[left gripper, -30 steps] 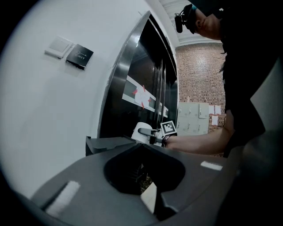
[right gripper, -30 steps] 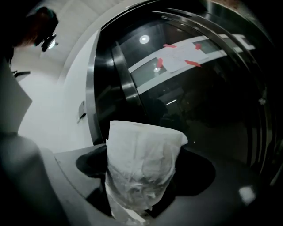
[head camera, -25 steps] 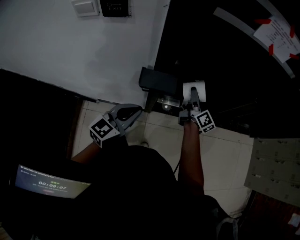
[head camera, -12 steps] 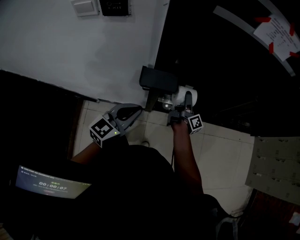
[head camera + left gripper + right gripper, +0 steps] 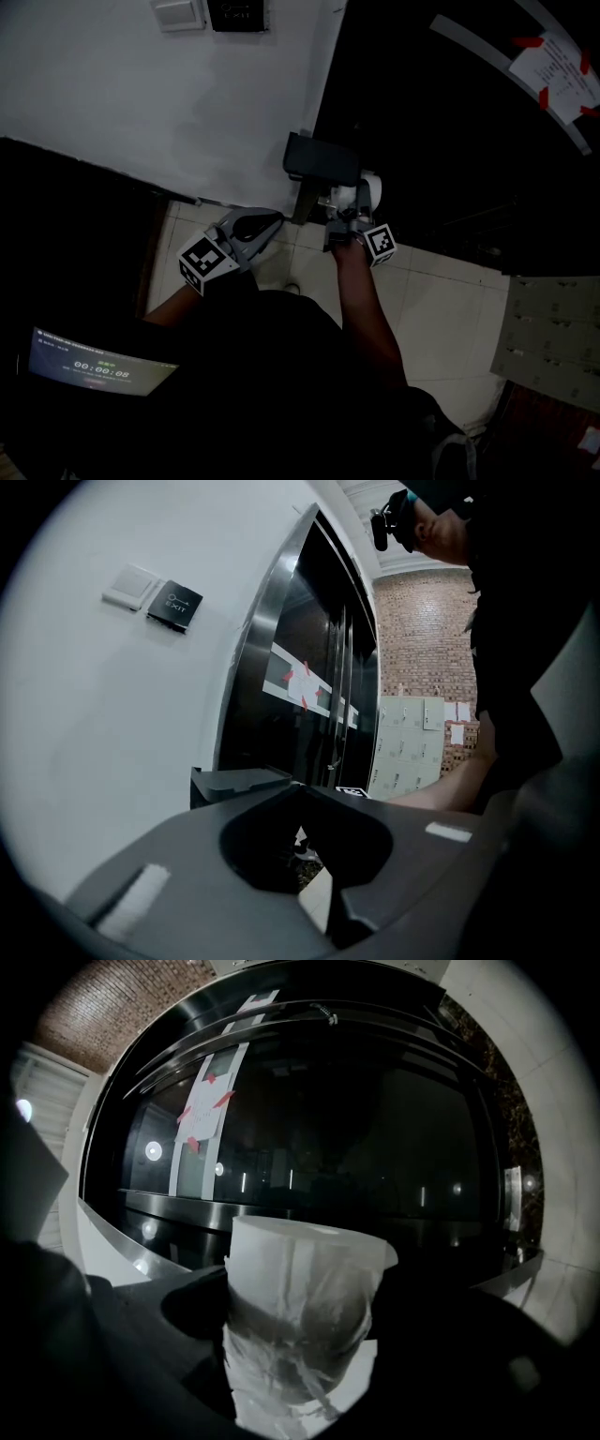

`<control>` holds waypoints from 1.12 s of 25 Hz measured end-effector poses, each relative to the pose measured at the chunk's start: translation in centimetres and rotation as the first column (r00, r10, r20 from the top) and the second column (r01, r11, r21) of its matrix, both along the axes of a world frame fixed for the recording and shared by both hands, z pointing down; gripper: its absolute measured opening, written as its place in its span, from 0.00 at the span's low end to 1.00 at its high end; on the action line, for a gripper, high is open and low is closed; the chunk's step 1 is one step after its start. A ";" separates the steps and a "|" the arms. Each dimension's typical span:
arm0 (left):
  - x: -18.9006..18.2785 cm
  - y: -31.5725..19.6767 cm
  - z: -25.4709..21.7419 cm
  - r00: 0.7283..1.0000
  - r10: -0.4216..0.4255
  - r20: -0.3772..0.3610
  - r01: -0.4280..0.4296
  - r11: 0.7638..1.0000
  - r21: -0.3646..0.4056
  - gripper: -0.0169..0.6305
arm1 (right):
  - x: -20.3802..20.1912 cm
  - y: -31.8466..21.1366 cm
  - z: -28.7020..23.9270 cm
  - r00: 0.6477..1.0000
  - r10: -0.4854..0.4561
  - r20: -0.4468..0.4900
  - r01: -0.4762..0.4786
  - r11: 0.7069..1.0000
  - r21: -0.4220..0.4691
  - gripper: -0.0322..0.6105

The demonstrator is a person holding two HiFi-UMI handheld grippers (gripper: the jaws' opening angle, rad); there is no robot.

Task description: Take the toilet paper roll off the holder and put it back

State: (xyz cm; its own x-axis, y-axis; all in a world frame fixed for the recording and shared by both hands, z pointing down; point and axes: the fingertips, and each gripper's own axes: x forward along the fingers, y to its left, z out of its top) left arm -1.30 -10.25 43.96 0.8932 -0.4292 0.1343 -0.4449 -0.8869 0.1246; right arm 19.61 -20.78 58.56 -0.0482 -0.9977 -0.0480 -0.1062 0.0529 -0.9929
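Note:
My right gripper (image 5: 354, 204) is shut on the white toilet paper roll (image 5: 364, 190), right beside the black wall-mounted holder (image 5: 322, 159) and its shiny metal arm (image 5: 330, 201). In the right gripper view the crumpled roll (image 5: 302, 1307) stands upright between the dark jaws of that right gripper (image 5: 305, 1274), a loose sheet hanging below. My left gripper (image 5: 276, 220) hovers lower left of the holder, jaws shut with nothing in them. In the left gripper view, the left gripper (image 5: 302, 789) shows its tips meeting in front of the holder's cover (image 5: 239, 780).
A white wall carries a light switch (image 5: 178, 13) and a black exit button (image 5: 239, 14). A dark glass door (image 5: 450, 122) with a taped notice (image 5: 553, 70) fills the right. Pale floor tiles (image 5: 441, 300), grey lockers (image 5: 548, 342) and a timer screen (image 5: 94, 366) lie below.
My right gripper has carried the roll leftward and lower, up against the holder, and has rolled its wrist. The left gripper has stayed where it was.

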 end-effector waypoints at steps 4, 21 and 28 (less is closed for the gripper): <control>0.0 0.0 -0.1 1.000 -0.003 0.003 0.003 1.000 0.000 0.03 | -2.1 -0.3 0.3 1.000 -0.017 0.001 0.017 1.000 -0.015 0.75; -0.3 0.3 0.1 1.000 -0.007 0.005 0.007 1.000 -0.011 0.03 | -9.7 -1.6 -0.5 0.999 -0.044 -0.024 0.043 0.999 -0.032 0.75; -0.2 0.4 0.1 1.000 -0.004 0.006 0.004 1.000 -0.012 0.03 | -10.9 -1.6 -0.5 0.998 -0.051 -0.046 0.051 0.999 -0.003 0.75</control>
